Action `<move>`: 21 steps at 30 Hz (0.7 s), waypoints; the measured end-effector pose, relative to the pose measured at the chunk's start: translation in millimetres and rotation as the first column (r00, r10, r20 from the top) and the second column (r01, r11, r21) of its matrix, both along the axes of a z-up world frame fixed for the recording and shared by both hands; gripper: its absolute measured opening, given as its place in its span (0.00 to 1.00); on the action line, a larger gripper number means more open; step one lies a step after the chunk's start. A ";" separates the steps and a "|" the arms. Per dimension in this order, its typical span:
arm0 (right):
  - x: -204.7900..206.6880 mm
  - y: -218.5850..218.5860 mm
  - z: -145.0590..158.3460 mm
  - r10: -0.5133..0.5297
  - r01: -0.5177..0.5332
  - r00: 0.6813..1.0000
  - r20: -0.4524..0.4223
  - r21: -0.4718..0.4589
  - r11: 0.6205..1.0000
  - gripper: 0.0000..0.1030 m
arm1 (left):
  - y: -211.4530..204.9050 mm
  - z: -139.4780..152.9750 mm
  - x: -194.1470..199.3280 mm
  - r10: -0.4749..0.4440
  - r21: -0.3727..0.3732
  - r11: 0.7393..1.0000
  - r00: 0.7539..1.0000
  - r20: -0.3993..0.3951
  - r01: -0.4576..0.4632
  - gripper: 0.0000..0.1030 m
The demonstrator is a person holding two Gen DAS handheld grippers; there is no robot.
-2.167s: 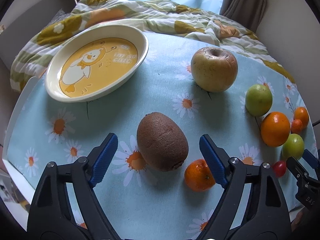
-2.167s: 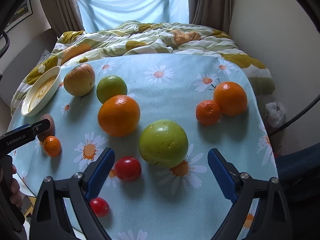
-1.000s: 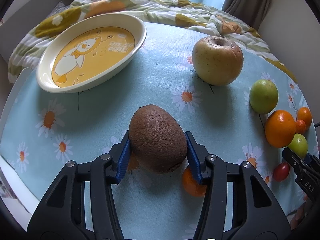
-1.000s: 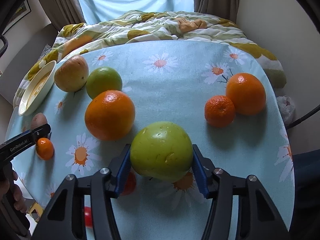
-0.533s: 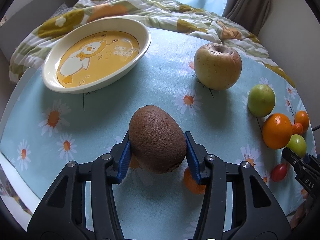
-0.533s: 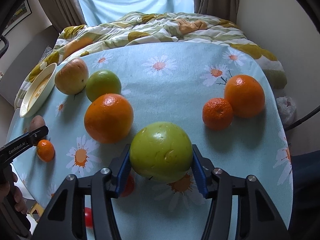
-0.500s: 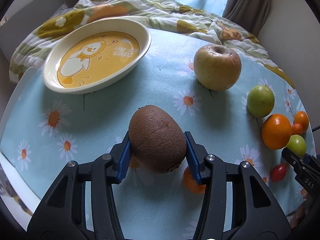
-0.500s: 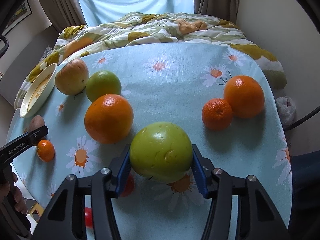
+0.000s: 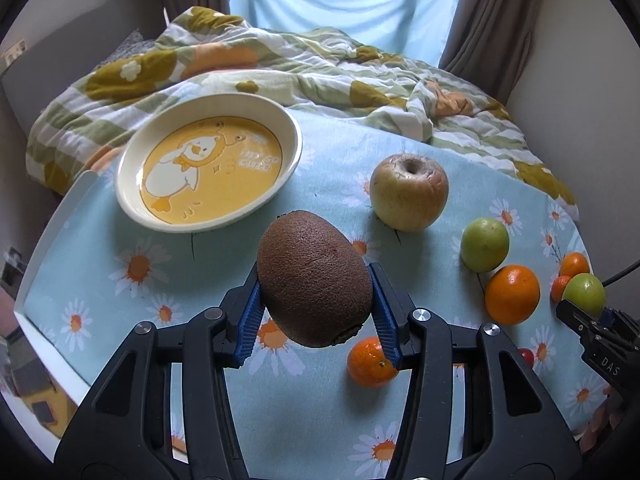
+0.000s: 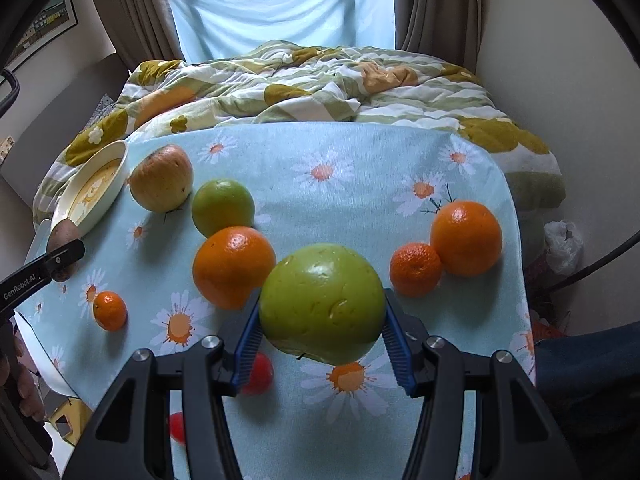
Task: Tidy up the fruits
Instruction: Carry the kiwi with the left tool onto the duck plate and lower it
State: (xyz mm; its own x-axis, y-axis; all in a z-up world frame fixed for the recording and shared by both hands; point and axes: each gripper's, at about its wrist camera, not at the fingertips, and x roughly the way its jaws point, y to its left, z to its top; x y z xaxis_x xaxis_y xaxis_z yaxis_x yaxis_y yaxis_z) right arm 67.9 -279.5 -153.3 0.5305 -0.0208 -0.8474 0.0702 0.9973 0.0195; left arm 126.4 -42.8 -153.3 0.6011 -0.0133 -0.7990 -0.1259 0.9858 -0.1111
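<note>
Left gripper point(image 9: 316, 312) clamped on the kiwi point(image 9: 314, 278), blue pads pressing both sides, fruit clear of the daisy tablecloth point(image 9: 224, 264). Right gripper point(image 10: 322, 338) clamped on a green apple point(image 10: 323, 303), also off the cloth. Duck plate point(image 9: 208, 162) sits at the far left of the table, nothing in it. Yellow apple point(image 9: 408, 192), a second green fruit point(image 9: 485, 244) and a big orange point(image 9: 512, 294) lie between the two grippers. Small mandarin point(image 9: 370, 362) just below the kiwi. Red thing point(image 10: 258, 374) under the right gripper, probably a tomato, mostly hidden.
</note>
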 end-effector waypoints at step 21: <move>84.9 120.2 61.5 0.126 -0.128 0.986 0.112 0.015 0.992 0.50 | 86.7 57.2 71.1 -0.092 0.046 0.995 0.993 0.078 0.089 0.52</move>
State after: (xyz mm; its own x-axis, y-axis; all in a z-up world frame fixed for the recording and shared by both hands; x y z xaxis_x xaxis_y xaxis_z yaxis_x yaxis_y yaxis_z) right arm 152.9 -159.3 -91.8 0.6182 0.0706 -0.7829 -0.0610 0.9973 0.0418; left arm 197.5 43.9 -96.1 0.6611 -0.0374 -0.7493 -0.0284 0.9968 -0.0749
